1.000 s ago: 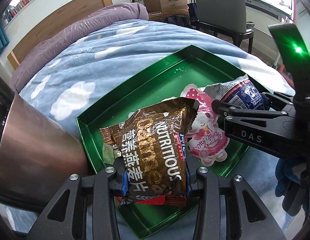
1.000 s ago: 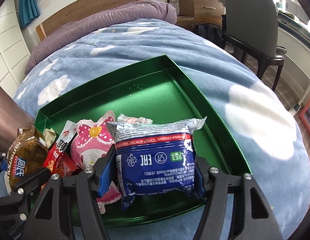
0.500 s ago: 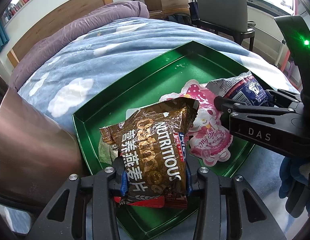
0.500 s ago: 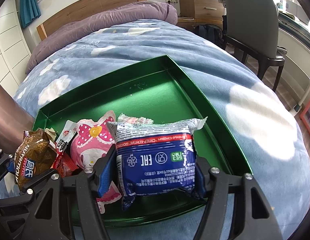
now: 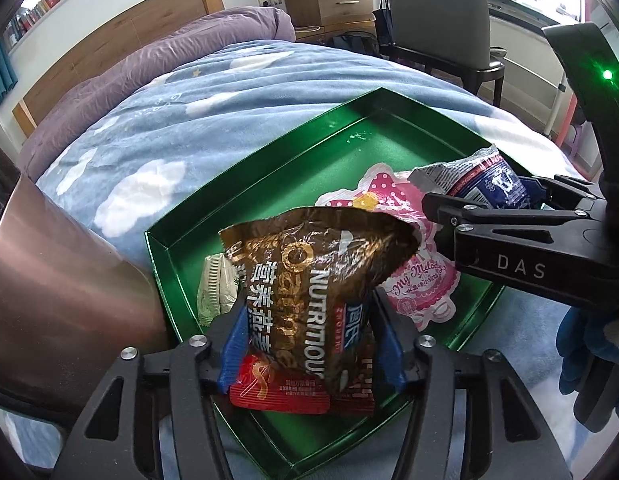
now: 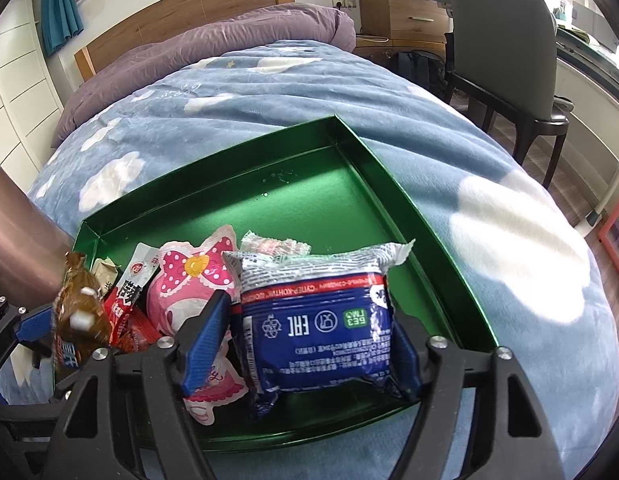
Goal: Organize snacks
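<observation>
The green tray [image 6: 409,216] lies on the bed [image 6: 269,92], its snacks bunched at the lower left of the right wrist frame. The blue packet [image 6: 317,332] sits between the right tongs [image 6: 305,340], whose jaws are opening, a gap showing at the left pad. The brown oatmeal bag [image 5: 321,280], crinkly, light and likely slippery, stands between the opening left tongs [image 5: 309,344]; take it low at its filled middle.

bright daylight from the right; sharp focus; fisheye bending, dark vignetted corners
</observation>
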Motion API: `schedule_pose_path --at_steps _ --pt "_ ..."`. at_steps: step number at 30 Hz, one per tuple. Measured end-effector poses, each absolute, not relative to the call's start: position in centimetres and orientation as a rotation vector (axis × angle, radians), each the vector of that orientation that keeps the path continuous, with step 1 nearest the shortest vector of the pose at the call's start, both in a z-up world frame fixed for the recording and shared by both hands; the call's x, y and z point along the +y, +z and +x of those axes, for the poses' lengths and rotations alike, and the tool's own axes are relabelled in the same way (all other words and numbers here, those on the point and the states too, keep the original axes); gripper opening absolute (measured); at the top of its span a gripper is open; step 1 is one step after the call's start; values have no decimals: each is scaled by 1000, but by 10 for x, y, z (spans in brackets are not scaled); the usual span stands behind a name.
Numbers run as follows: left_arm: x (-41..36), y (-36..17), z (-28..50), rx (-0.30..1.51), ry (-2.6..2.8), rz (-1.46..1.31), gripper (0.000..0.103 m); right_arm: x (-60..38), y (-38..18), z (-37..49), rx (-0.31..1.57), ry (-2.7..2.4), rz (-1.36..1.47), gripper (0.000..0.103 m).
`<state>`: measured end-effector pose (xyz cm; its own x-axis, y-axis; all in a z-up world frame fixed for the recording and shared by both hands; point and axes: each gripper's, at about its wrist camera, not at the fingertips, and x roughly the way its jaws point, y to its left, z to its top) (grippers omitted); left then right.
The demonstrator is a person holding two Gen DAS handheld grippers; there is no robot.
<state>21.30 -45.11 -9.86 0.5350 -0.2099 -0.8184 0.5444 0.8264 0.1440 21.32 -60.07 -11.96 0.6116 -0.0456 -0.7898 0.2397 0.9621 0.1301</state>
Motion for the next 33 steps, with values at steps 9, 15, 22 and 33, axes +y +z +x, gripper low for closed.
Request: schedule_pose_path --at_steps 9,15,22,33 --pt "-437 -71 204 848 -484 371 61 -591 -84 205 852 -168 203 103" --pt "-416 -45 179 819 -521 329 66 -571 -53 185 822 -155 176 103" --pt "-373 -15 133 781 -556 287 76 -532 -28 145 804 -122 154 103" --pt "-244 6 83 793 -384 139 76 -439 0 82 777 -22 98 103"
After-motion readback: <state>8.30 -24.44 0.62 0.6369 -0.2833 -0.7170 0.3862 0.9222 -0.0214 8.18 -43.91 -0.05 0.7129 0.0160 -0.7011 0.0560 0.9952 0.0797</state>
